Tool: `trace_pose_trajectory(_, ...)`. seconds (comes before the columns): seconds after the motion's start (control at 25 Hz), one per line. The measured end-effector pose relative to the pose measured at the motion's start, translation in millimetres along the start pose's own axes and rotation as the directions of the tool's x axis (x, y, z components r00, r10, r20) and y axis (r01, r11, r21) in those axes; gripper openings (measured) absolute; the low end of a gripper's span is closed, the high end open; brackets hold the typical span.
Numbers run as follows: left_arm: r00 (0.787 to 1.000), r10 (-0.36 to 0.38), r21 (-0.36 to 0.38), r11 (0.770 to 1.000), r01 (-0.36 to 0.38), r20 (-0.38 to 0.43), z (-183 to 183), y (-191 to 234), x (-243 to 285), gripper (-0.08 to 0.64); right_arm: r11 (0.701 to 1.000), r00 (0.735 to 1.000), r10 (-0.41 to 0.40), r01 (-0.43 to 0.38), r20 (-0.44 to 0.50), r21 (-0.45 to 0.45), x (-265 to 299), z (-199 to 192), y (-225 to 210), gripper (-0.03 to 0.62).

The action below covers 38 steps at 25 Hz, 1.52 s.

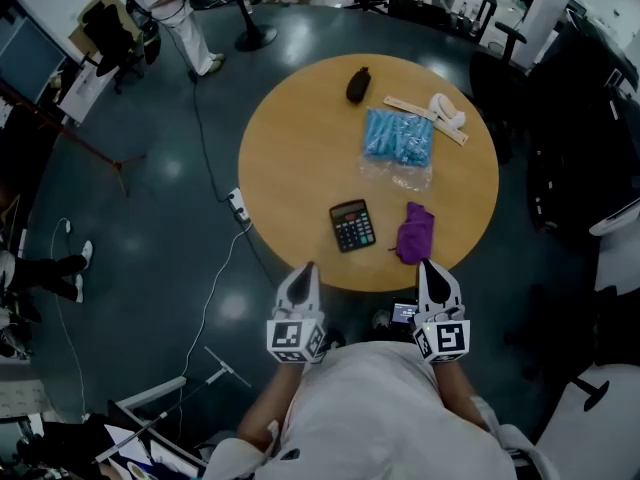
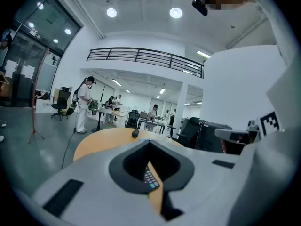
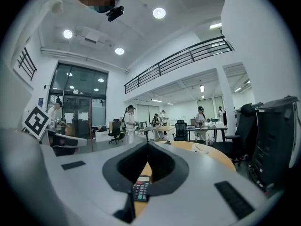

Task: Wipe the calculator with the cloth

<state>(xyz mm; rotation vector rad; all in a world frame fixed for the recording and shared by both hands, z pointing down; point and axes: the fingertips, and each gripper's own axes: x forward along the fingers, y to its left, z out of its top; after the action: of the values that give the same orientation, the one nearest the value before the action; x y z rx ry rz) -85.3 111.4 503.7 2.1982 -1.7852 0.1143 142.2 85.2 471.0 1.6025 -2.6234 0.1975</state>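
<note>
One round table carries everything. Both tongs hover just off its near edge, the left gripper and the right gripper each with jaws pressed together on nothing. The purple cloth lies near that edge, just right of the calculator, apart from it. Wiping looks not yet begun; the next move calls for the right jaws to part and pick up the cloth.

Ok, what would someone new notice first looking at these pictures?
A round wooden table fills the middle of the head view, with a black calculator and a purple cloth side by side near its front edge. Farther back lies a blue packet. The left gripper and right gripper hover at that front edge, fingers closed and empty.
</note>
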Motion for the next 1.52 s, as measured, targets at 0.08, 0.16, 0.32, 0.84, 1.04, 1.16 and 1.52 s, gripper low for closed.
trace_pose_trajectory(0.08,1.0,0.011,-0.002,1.0,-0.011,-0.01,-5,-1,4,0.006,1.0,1.0,0.013,-0.013,-0.01,0.005,1,-2,-6,0.015)
trace_pose_trajectory(0.16,1.0,0.013,0.011,1.0,-0.013,-0.019,-10,-3,9,0.006,0.999,0.999,0.034,-0.034,-0.019,0.008,4,-4,-10,0.015)
trace_pose_trajectory(0.32,0.999,0.028,0.022,0.999,-0.028,-0.031,-10,-1,21,0.006,0.998,0.997,0.068,-0.068,-0.036,0.0,13,-9,-18,0.015)
trace_pose_trajectory(0.84,0.974,-0.159,0.042,0.985,0.168,-0.159,-27,41,125,0.006,0.991,0.991,-0.131,0.132,-0.029,0.027,69,-5,-39,0.015)
trace_pose_trajectory(1.04,0.898,-0.291,0.08,0.939,0.334,-0.332,-60,44,160,0.006,0.986,0.986,-0.166,0.167,-0.017,0.022,82,8,-41,0.015)
trace_pose_trajectory(1.16,0.799,-0.37,0.092,0.881,0.464,-0.474,-89,38,183,0.006,0.988,0.987,-0.155,0.156,-0.035,0.021,88,3,-48,0.015)
trace_pose_trajectory(1.52,0.502,-0.345,0.111,0.728,0.676,-0.793,-167,43,247,0.134,0.993,0.99,-0.112,0.115,-0.091,0.031,102,-15,-59,0.015)
